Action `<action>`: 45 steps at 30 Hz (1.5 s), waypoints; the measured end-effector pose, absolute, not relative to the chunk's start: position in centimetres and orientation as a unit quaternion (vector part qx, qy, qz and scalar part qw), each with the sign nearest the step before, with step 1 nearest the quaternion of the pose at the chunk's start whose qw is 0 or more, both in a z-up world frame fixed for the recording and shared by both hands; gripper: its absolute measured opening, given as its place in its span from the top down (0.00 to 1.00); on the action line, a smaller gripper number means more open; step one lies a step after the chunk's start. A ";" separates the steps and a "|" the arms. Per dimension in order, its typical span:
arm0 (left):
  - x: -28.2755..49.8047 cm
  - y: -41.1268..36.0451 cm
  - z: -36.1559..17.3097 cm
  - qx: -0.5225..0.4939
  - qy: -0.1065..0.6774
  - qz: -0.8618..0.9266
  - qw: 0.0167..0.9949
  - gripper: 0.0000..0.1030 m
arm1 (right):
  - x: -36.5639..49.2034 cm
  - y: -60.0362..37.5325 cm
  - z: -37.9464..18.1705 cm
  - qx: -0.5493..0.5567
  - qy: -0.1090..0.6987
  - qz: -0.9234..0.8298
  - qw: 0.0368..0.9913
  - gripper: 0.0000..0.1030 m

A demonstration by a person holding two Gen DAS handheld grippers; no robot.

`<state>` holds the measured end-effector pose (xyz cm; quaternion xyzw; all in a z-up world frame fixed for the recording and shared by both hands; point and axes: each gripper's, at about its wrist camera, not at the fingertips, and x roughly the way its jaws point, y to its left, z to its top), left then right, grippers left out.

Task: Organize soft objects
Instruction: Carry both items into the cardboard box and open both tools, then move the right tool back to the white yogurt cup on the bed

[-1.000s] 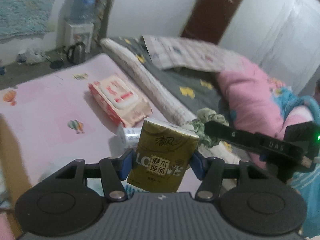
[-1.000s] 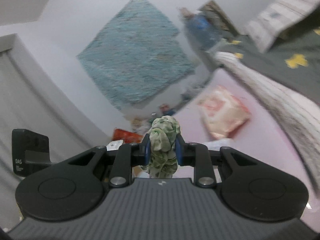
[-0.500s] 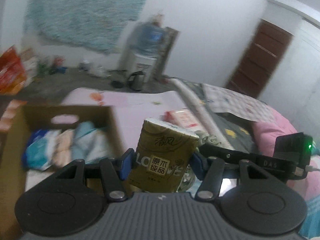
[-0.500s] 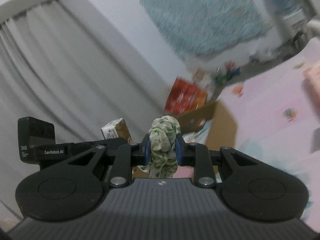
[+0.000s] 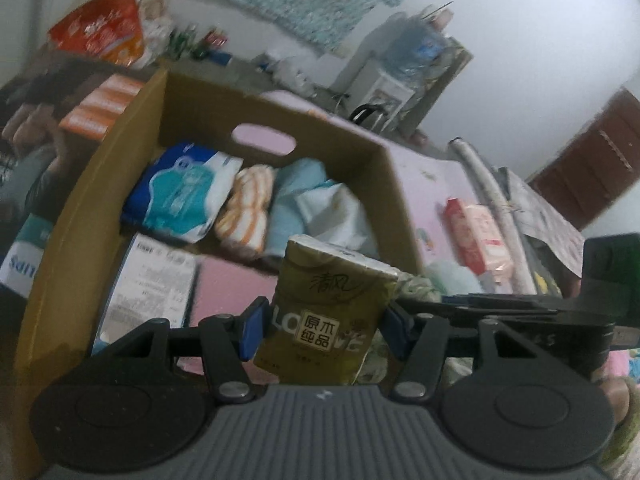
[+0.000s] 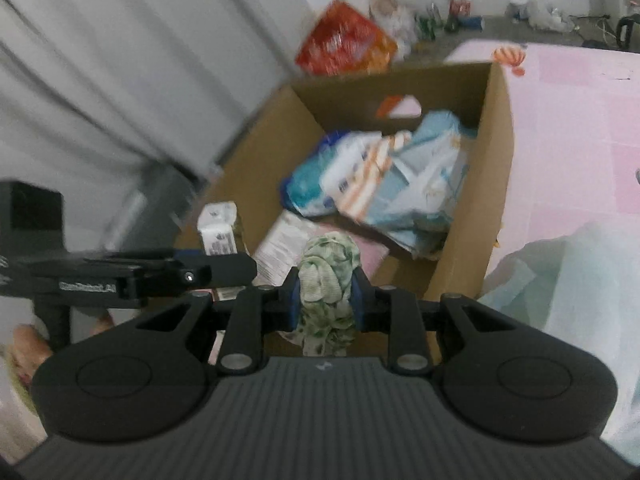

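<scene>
My left gripper [image 5: 323,325] is shut on a gold-wrapped tissue pack [image 5: 328,308] and hangs over the near end of an open cardboard box [image 5: 100,184]. The box holds a blue-and-white pack [image 5: 180,192], an orange-striped cloth [image 5: 246,210] and pale blue cloths [image 5: 320,204]. My right gripper [image 6: 326,296] is shut on a green-and-white cloth bundle [image 6: 326,276], above the near rim of the same box [image 6: 496,152]. In the right wrist view the left gripper [image 6: 120,276] shows at the left with the tissue pack [image 6: 220,232].
The box sits on a pink bed sheet [image 6: 572,104]. A red-and-white wipes pack [image 5: 476,236] lies on the bed to the right. An orange bag [image 6: 344,40] and floor clutter lie beyond the box; a grey curtain [image 6: 100,60] hangs at left. A pale cloth [image 6: 568,292] lies beside the box.
Both grippers swung from the bed toward the cardboard box, each still holding its load. The box, out of view a second ago, now fills the middle of both views.
</scene>
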<state>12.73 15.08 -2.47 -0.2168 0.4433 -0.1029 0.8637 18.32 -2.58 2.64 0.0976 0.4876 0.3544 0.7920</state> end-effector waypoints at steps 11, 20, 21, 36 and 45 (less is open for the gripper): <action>14.0 14.9 -4.7 -0.212 0.475 -0.113 0.846 0.42 | 21.1 3.0 0.5 -0.097 0.493 0.300 0.811 0.61; 14.7 13.8 -5.4 -0.213 0.498 -0.122 0.832 0.42 | 21.0 0.8 2.7 -0.074 0.450 0.285 0.843 0.42; 14.8 13.7 -5.4 -0.217 0.500 -0.124 0.829 0.42 | 20.7 0.2 3.2 -0.069 0.444 0.280 0.848 0.42; 17.9 8.8 -8.7 -0.188 0.609 -0.108 0.763 0.36 | 16.6 -12.9 6.9 0.095 0.375 0.241 0.890 0.27; 17.7 7.8 -8.4 -0.189 0.609 -0.095 0.765 0.27 | 15.9 -15.3 5.6 0.117 0.379 0.236 0.887 0.26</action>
